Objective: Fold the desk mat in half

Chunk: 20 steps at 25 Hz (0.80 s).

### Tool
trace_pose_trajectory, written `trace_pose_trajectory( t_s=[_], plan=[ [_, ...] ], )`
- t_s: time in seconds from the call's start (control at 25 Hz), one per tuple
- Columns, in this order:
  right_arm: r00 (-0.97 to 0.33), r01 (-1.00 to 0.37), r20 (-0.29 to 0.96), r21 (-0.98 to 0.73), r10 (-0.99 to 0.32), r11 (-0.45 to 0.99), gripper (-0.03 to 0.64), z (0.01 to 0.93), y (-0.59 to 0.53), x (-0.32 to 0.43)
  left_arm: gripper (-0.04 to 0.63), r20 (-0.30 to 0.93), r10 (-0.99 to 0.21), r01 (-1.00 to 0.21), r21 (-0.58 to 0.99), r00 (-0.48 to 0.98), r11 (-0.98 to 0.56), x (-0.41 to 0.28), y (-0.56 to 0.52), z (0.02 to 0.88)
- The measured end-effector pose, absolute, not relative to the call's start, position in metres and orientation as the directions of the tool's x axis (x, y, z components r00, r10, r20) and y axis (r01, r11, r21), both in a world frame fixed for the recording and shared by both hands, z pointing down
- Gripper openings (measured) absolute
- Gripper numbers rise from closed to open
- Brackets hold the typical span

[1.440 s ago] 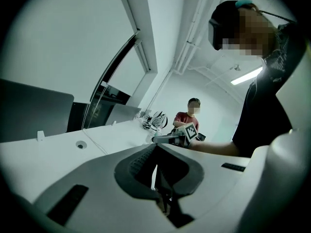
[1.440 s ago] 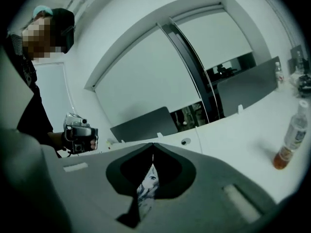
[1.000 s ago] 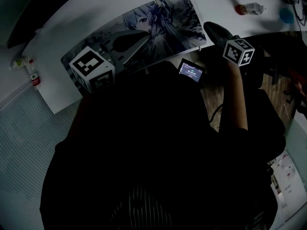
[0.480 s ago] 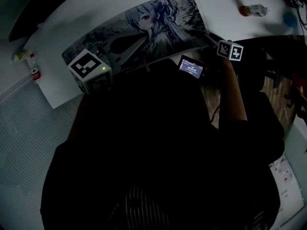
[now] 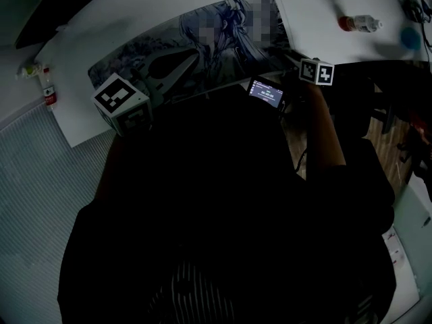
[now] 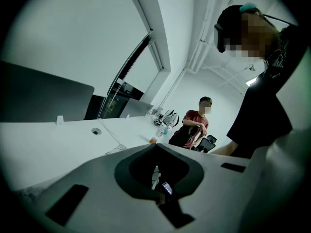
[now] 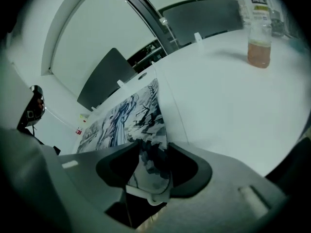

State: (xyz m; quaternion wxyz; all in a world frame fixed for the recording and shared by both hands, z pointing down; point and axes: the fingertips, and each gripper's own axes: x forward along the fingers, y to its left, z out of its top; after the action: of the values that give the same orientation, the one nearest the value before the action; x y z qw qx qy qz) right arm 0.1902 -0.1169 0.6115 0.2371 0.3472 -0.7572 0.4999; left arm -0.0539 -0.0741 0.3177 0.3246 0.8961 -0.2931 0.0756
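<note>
The desk mat (image 5: 229,58), long with a grey-blue drawn print, lies flat on the white desk (image 5: 317,5). My right gripper (image 5: 300,61) is at the mat's near right corner. In the right gripper view its jaws are opening wide, and that corner of the desk mat (image 7: 121,120) lies loose between them at my right gripper (image 7: 148,174). My left gripper (image 5: 194,55) hovers over the mat's middle, pointing right. In the left gripper view my left gripper (image 6: 156,191) has its tips together, and I see nothing held in them.
A bottle of amber liquid (image 5: 358,23) stands on the desk right of the mat, also seen as the bottle (image 7: 257,38). A lit phone screen (image 5: 265,92) sits at the desk's front edge. A dark monitor (image 5: 67,5) is far left. A seated person in red (image 6: 194,125) is beyond the desk.
My right gripper has come down and left to the mat's near right corner. The left gripper has barely moved.
</note>
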Motion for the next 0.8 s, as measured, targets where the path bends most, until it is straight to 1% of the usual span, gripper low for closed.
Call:
trace_pose_trajectory(
  t_s=[0.04,0.08,0.12,0.16,0.2,0.24,0.4,0.64,0.8],
  plan=[
    [-0.658,-0.752,0.704,-0.604,-0.266,0.263,0.168,0.612,-0.114,0.186,0.008,0.328,-0.478,-0.577,0.537,0.815,-0.615,-0.054,-0.074,0.318],
    [-0.663,-0.748,0.706,-0.608,-0.249,0.266,0.128,0.613,-0.112,0.184,0.008,0.330,-0.480,-0.579,0.538,0.813,-0.613,-0.054,-0.074,0.318],
    [-0.661,-0.749,0.712,-0.605,-0.237,0.269,0.068,0.617,-0.111,0.185,0.006,0.330,-0.482,-0.581,0.538,0.812,-0.611,-0.054,-0.074,0.318],
    [-0.651,-0.756,0.722,-0.591,-0.233,0.281,0.032,0.620,-0.112,0.188,0.007,0.330,-0.484,-0.583,0.537,0.811,-0.610,-0.054,-0.074,0.317],
    [-0.639,-0.764,0.733,-0.569,-0.235,0.303,0.020,0.623,-0.114,0.191,0.007,0.330,-0.485,-0.584,0.536,0.810,-0.610,-0.054,-0.075,0.316],
    [-0.634,-0.766,0.737,-0.555,-0.236,0.325,0.011,0.623,-0.115,0.192,0.007,0.330,-0.487,-0.586,0.534,0.808,-0.610,-0.054,-0.076,0.315],
    [-0.652,-0.746,0.725,-0.560,-0.223,0.360,0.011,0.615,-0.116,0.190,0.006,0.305,-0.515,-0.593,0.522,0.801,-0.612,-0.054,-0.079,0.316],
    [-0.678,-0.723,0.697,-0.573,-0.235,0.387,0.011,0.599,-0.116,0.181,0.007,0.326,-0.488,-0.583,0.540,0.810,-0.607,-0.048,-0.077,0.317],
    [-0.681,-0.715,0.692,-0.557,-0.239,0.422,0.011,0.591,-0.115,0.182,0.008,0.309,-0.492,-0.577,0.528,0.814,-0.623,-0.037,-0.080,0.320]
  ],
)
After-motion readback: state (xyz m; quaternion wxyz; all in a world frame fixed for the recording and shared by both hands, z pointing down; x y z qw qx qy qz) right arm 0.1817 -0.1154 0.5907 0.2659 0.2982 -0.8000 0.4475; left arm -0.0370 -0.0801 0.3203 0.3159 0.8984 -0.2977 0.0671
